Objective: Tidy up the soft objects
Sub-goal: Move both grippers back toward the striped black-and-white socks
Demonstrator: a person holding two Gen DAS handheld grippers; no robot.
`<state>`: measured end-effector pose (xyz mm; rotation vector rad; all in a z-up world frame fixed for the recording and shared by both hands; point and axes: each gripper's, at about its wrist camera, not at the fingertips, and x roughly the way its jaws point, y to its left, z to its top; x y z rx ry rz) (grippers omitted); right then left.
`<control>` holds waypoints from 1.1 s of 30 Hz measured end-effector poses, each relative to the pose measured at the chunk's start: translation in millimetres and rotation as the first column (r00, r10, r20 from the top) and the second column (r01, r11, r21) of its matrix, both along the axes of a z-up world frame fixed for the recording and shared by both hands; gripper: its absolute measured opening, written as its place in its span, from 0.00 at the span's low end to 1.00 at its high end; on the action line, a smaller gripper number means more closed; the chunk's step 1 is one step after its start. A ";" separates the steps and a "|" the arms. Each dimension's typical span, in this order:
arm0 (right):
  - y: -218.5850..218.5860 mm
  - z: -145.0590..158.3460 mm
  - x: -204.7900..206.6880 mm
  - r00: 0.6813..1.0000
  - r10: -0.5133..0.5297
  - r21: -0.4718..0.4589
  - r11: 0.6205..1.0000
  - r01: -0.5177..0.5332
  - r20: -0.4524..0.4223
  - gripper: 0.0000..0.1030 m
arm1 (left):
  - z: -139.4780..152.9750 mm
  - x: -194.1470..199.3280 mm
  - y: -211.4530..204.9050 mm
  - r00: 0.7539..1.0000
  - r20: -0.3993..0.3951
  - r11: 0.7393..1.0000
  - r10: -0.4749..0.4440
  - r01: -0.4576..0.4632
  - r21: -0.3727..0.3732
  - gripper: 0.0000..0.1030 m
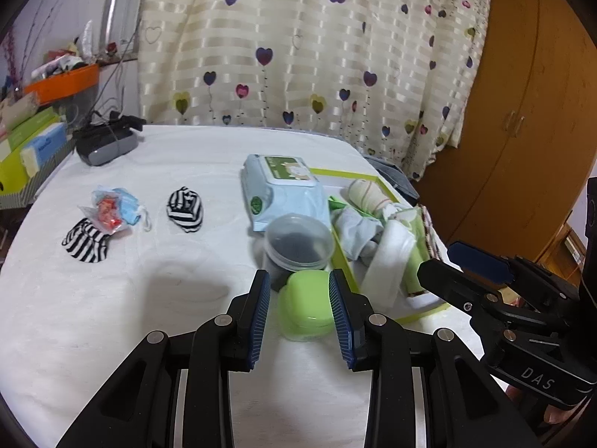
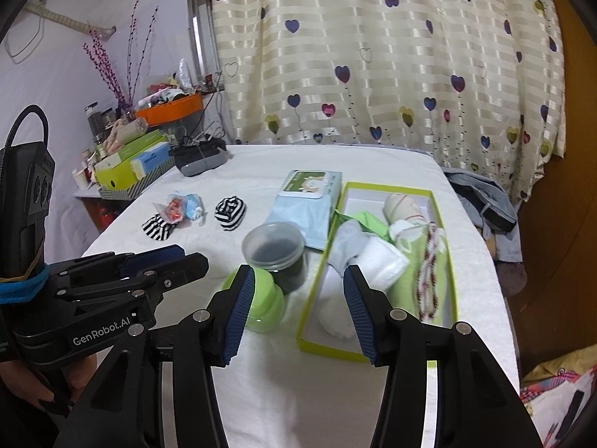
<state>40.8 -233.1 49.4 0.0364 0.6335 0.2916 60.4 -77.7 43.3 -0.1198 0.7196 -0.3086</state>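
A green-rimmed box on the white table holds several soft items: white cloths, a pale blue sock, a beige roll. Two striped black-and-white socks and a small plastic-wrapped bundle lie at the left. My left gripper is open, with its jaws either side of a green plastic case. My right gripper is open and empty above the near end of the box.
A wet-wipe pack and a clear jar with dark contents stand beside the box. A grey device sits at the back left. Cluttered shelves are left of the table, a heart-print curtain behind it.
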 end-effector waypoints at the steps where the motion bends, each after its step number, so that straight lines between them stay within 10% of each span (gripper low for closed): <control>1: 1.4 -0.1 0.8 1.000 0.004 -0.001 1.000 -0.004 0.000 0.49 | -0.4 1.2 1.7 1.000 0.000 1.000 0.003 -0.003 0.000 0.30; 33: 69.1 -11.4 41.6 0.989 0.143 -0.016 0.989 -0.144 -0.044 0.49 | -19.7 26.3 73.7 0.987 -0.036 0.988 0.157 -0.157 0.002 0.30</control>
